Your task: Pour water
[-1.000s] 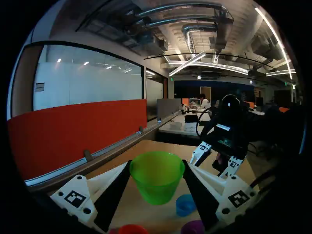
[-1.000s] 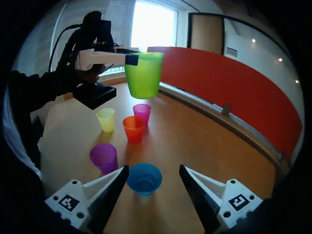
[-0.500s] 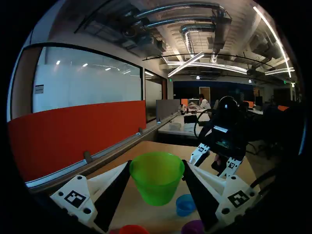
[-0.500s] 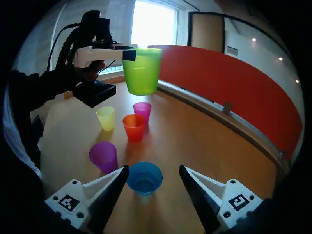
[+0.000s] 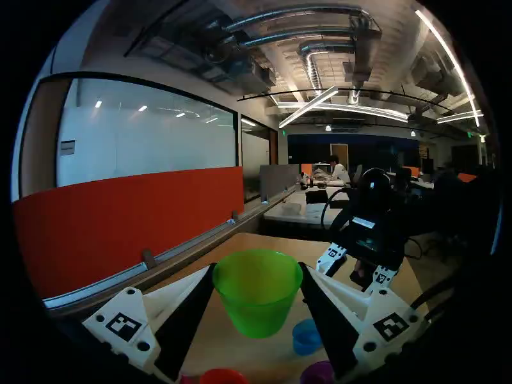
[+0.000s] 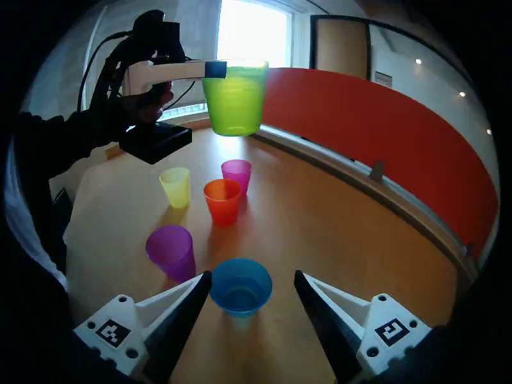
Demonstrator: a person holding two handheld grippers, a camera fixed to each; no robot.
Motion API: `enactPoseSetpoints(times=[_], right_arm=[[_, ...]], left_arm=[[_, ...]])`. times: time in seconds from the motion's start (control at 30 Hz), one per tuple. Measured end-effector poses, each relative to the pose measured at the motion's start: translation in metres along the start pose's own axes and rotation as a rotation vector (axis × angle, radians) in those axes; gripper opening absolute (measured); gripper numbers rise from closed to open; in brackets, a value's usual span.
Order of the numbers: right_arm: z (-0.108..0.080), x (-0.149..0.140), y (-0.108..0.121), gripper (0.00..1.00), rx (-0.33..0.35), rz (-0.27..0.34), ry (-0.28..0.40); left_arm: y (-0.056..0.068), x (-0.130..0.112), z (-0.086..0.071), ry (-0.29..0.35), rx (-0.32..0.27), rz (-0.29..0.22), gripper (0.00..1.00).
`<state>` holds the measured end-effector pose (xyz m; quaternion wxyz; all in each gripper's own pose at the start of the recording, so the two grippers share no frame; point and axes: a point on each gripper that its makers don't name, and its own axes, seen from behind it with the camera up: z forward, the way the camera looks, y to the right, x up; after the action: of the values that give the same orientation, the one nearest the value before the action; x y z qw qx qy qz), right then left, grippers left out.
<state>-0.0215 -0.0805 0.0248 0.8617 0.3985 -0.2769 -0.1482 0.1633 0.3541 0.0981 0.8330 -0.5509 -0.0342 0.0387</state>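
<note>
A translucent green cup (image 5: 257, 291) hangs upright above the table, and my left gripper (image 5: 256, 281) is shut on it, one finger on each side. In the right gripper view the same green cup (image 6: 235, 97) is high at the back, held by the left gripper (image 6: 232, 69) and a hand (image 6: 148, 105). A blue cup (image 6: 240, 287) stands on the wooden table (image 6: 333, 211) between the fingers of my right gripper (image 6: 251, 281), which is open and not touching it. Farther off in the left gripper view, the right gripper (image 5: 355, 265) is above the blue cup (image 5: 307, 336).
A purple cup (image 6: 171, 251), orange cup (image 6: 223, 200), magenta cup (image 6: 237, 176) and yellow cup (image 6: 175, 186) stand behind the blue one. A red partition (image 6: 397, 147) runs along the table's far edge. A dark sleeve (image 6: 51, 153) reaches in from the left.
The left gripper has lifted the green cup a little higher, still upright. The right gripper's view has shifted slightly over the blue cup.
</note>
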Motion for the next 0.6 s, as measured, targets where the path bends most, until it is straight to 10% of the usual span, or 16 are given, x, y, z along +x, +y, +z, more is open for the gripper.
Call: enactPoseSetpoints(times=[0.6], right_arm=[[0.015,-0.024,-0.013,1.0,0.035,0.011,-0.046]], left_arm=[[0.0,-0.004,-0.001,-0.016,0.002,0.011,0.91]])
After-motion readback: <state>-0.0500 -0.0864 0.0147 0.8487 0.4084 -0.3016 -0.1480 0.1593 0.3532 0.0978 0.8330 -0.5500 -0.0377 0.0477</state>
